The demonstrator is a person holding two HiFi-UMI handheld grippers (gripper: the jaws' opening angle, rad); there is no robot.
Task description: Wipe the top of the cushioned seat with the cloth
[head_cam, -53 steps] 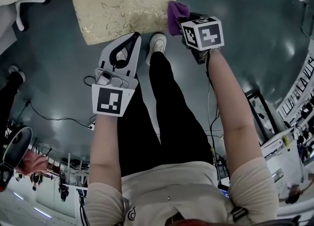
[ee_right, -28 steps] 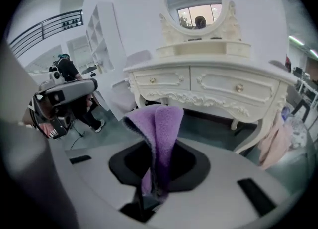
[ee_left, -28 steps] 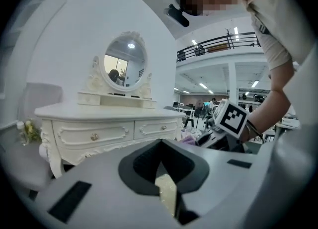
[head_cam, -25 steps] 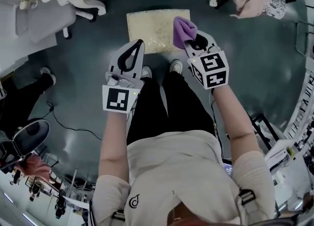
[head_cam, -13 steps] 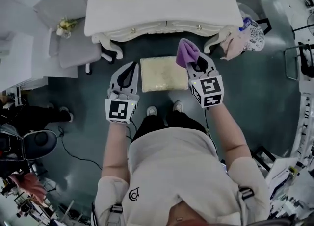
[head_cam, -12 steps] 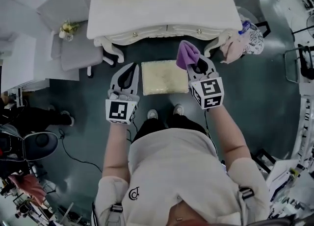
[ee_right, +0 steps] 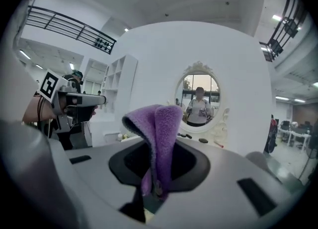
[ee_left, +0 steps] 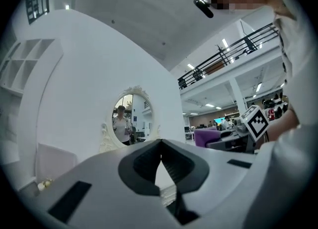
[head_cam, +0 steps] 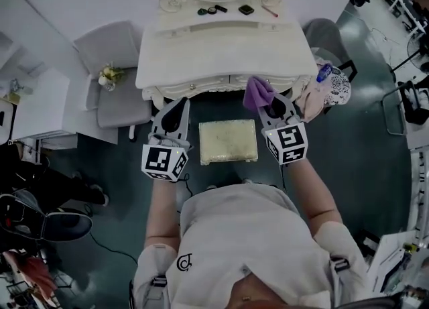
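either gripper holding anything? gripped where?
Right gripper is shut on the purple cloth, pinching one bunched end; the rest sticks out past the jaws. Left gripper is shut, empty.

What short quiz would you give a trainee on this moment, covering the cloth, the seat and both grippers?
1. True or false: the cloth is touching the seat.
2. What do the right gripper's jaws hold? A: nothing. B: the cloth. C: a brush.
3. Fill in: the left gripper's jaws are ___, with nothing between them.

Key: 1 false, the cloth is held up clear of the seat; 2 B; 3 shut.
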